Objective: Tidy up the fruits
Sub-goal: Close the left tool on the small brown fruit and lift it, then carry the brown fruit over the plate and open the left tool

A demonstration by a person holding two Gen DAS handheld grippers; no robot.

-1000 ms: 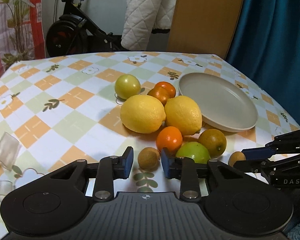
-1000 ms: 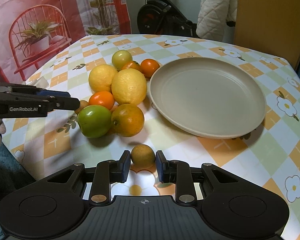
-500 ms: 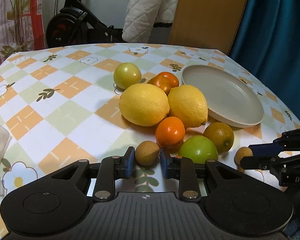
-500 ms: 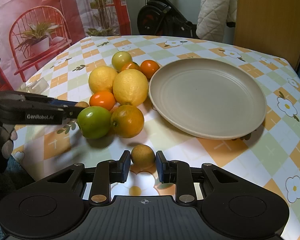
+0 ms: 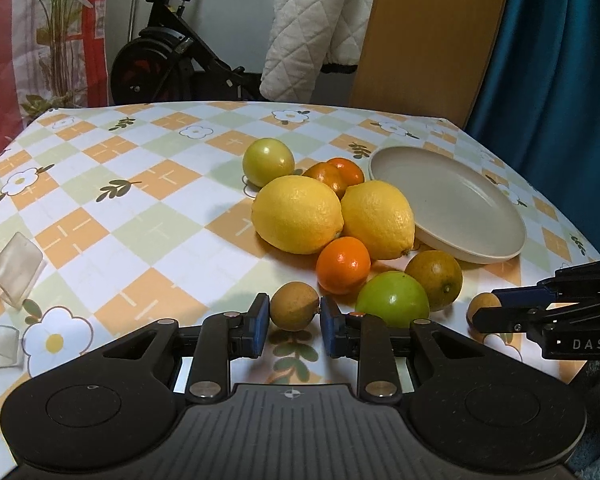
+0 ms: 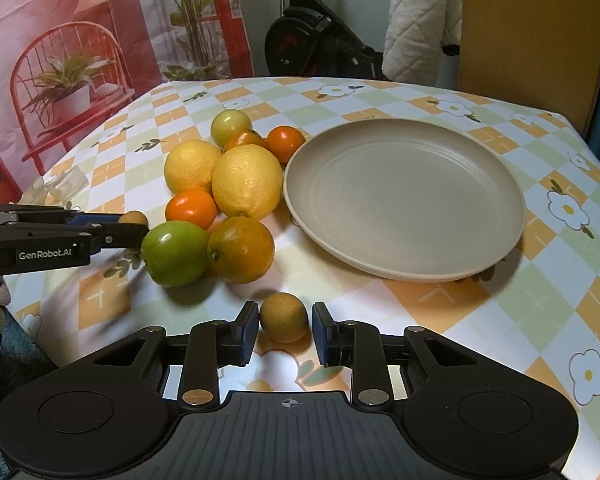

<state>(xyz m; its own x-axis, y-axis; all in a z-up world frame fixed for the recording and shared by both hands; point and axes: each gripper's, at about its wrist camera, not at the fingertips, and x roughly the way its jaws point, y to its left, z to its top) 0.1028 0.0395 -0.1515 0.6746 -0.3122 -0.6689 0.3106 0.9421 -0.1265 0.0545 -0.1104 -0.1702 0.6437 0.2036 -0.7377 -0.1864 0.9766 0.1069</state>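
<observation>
My left gripper (image 5: 292, 318) is shut on a small brown round fruit (image 5: 295, 306), just above the tablecloth beside the fruit pile. My right gripper (image 6: 284, 326) is shut on a second small brown fruit (image 6: 284, 317) in front of the pile. The pile holds two lemons (image 5: 298, 214) (image 5: 378, 219), an orange mandarin (image 5: 343, 265), a green apple (image 5: 392, 294), a dull orange (image 5: 434, 274), a pale green fruit (image 5: 268, 161) and two small oranges (image 5: 338, 172). An empty beige plate (image 6: 404, 196) lies to the right of the pile.
The round table has a checked floral cloth (image 5: 100, 208). Clear plastic pieces (image 5: 14, 268) lie at its left edge. An exercise bike (image 5: 160, 60), a wooden panel (image 5: 428, 32) with a quilted cloth and a blue curtain (image 5: 560, 60) stand behind.
My left gripper moved forward and closed on the small brown fruit, then lifted a little. My right gripper stayed around its brown fruit with hardly any motion.
</observation>
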